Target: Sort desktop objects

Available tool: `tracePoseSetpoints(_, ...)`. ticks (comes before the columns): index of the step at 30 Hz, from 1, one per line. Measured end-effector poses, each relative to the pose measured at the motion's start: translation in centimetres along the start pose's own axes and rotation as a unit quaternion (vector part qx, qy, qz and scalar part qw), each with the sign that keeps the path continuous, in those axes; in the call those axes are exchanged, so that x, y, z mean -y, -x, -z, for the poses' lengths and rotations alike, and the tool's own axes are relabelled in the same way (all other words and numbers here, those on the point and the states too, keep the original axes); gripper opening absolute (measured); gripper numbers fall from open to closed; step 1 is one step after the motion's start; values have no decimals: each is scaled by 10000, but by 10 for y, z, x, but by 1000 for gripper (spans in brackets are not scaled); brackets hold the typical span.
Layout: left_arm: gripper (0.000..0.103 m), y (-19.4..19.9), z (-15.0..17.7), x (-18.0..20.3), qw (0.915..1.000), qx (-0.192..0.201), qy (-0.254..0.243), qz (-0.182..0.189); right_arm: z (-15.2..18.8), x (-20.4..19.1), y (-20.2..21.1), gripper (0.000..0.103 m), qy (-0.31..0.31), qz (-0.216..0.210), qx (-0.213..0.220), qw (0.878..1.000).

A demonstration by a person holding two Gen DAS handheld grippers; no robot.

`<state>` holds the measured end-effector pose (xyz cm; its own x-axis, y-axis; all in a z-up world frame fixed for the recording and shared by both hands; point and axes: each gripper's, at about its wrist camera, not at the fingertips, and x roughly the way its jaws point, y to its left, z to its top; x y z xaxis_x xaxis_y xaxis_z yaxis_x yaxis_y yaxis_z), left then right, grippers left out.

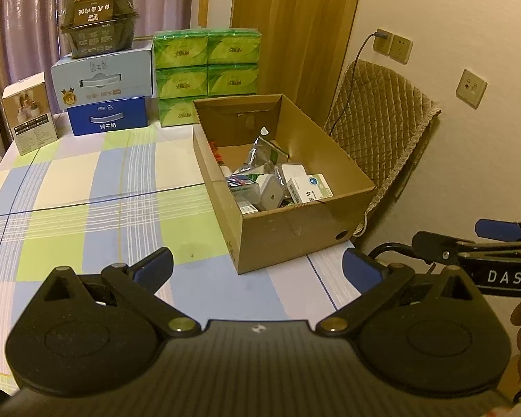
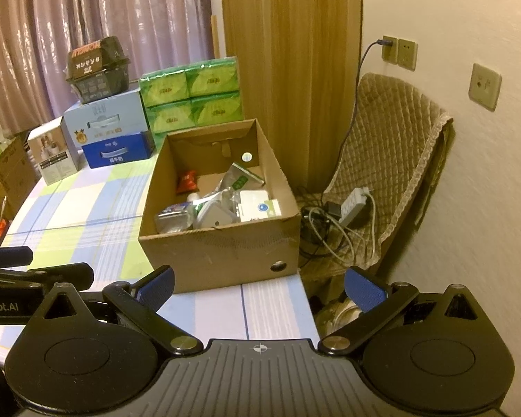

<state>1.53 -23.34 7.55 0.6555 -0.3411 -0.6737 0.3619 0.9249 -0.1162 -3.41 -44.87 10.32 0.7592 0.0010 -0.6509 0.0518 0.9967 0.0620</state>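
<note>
An open cardboard box [image 1: 295,232] stands at the right edge of the checked tablecloth [image 1: 87,191]. Several small items lie inside it, among them a white medicine carton [image 1: 309,186], a white adapter [image 1: 271,193] and a silvery pouch [image 1: 260,153]. My left gripper [image 1: 257,271] is open and empty, low over the cloth just short of the box's near corner. My right gripper [image 2: 260,288] is also open and empty, facing the front wall of the box [image 2: 218,253]. The two grippers sit side by side: a blue pad [image 1: 498,229] of the right one shows in the left wrist view.
At the table's far end are stacked milk cartons [image 1: 104,97], green tissue packs [image 1: 206,73], a black container [image 1: 99,17] and a small white carton [image 1: 29,114]. Right of the table is a quilted chair [image 2: 392,160] holding a power strip [image 2: 354,205] and cables. The wall is close on the right.
</note>
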Motion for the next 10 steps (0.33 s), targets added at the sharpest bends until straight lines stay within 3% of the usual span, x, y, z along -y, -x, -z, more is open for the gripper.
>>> tracePoseSetpoints(10, 102, 0, 3, -3, 10000, -33, -23, 1, 4, -4, -1, 101, 42, 10, -29, 10000)
